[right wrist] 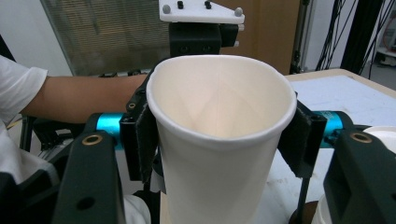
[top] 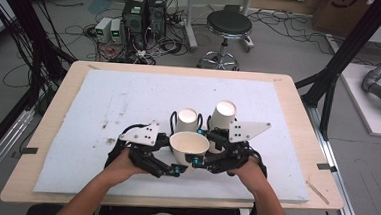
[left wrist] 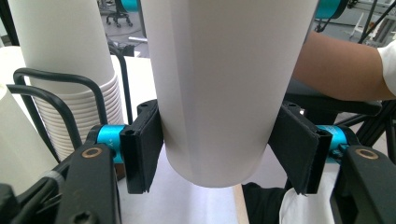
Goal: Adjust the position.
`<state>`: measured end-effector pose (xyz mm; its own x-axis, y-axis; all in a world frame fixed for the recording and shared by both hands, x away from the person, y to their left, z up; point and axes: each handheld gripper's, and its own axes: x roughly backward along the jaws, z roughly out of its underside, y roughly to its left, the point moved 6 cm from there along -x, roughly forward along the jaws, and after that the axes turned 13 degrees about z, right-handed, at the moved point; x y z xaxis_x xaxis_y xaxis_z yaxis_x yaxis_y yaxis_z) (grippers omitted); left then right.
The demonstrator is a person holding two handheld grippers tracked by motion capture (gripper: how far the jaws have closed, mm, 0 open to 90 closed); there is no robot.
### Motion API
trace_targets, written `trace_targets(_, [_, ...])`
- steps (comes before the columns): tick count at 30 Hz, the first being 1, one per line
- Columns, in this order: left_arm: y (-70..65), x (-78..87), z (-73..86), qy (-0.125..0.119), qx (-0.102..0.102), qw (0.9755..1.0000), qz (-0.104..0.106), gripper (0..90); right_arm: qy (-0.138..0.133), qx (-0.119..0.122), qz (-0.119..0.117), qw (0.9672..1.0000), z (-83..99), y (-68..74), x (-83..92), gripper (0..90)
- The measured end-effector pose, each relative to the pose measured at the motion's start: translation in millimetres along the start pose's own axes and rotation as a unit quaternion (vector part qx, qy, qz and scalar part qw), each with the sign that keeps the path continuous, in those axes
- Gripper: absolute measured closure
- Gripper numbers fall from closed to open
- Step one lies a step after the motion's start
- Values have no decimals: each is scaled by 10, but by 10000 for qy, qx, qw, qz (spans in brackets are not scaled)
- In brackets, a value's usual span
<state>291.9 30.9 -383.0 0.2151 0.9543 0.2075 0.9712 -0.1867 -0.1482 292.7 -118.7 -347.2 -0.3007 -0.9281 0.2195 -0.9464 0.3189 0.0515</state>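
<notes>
1 white paper cup (top: pixel 189 143) sits upright, mouth up, between both grippers near the front middle of the tabletop (top: pixel 80 80), over the pale foam mat (top: pixel 129 98).

Left gripper (top: pixel 177 171): fingers (left wrist: pixel 144 149) closed on the cup's lower body near the base, 1 pad on each side. In the left gripper view the left pad touches the cup wall; the right pad sits right at the wall, contact hard to confirm there. The cup base looks raised off the mat in this view.

Right gripper (top: pixel 197 161): fingers (right wrist: pixel 142 140) clamped on the same cup just under the rim, 1 pad per side. In the right gripper view the rim is squeezed slightly out of round and the cup's inside is bare.

So both grippers hold 1 cup from opposite sides, left lower, right higher. Person's hands come in from the bottom edge in the high view, 1 on each gripper; a bare forearm (left wrist: pixel 341 65) shows behind the cup.

Just behind the held cup: 2 stacks of white cups, left stack (top: pixel 187 120) and right stack (top: pixel 223 115), bottoms up, held in a black wire rack (left wrist: pixel 56 88). The left gripper view shows the nested rims of 1 stack close beside the held cup, not touching it.

Beyond the tabletop: a black stool (top: pixel 228 27) and computer boxes (top: pixel 144 12) on the floor.
</notes>
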Motion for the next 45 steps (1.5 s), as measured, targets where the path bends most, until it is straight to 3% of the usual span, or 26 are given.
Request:
trace_targets(6, [7, 28, -13, -66, -15, 10000, -63, 363, -245, -227, 171, 9993, -27, -13, 1, 207])
trace_targets(13, [4, 41, -42, -174, -58, 9998, -91, 363, -294, -367, 118, 9988, -2, -9, -27, 200])
trace_targets(20, [-2, 22, -41, -137, -53, 9999, -67, 363, -274, -350, 25, 9990, 16, 18, -68, 201])
trace_targets(22, [-7, 16, -41, -136, -31, 9999, -46, 362, -257, -308, 34, 9992, 24, 16, -81, 221])
trace_targets(24, [-5, 9, -40, -136, -18, 9999, -42, 362, -227, -257, -40, 9994, 39, 16, -82, 335])
trace_targets(30, [6, 7, -37, -159, 62, 9998, -107, 358, -239, -174, 40, 9996, 33, 1, -65, 377])
trace_targets(33, [24, 41, -22, -165, 136, 9995, -232, 299, -274, -80, 109, 9995, -3, -19, -22, 388])
trace_targets(39, [12, 223, -53, -349, 119, 9983, -449, 280, -331, -16, 330, 9989, -63, -100, 131, 397])
trace_targets(45, [11, 506, -115, -667, 88, 9950, -735, 250, -331, 35, 518, 9981, -81, -152, 223, 400])
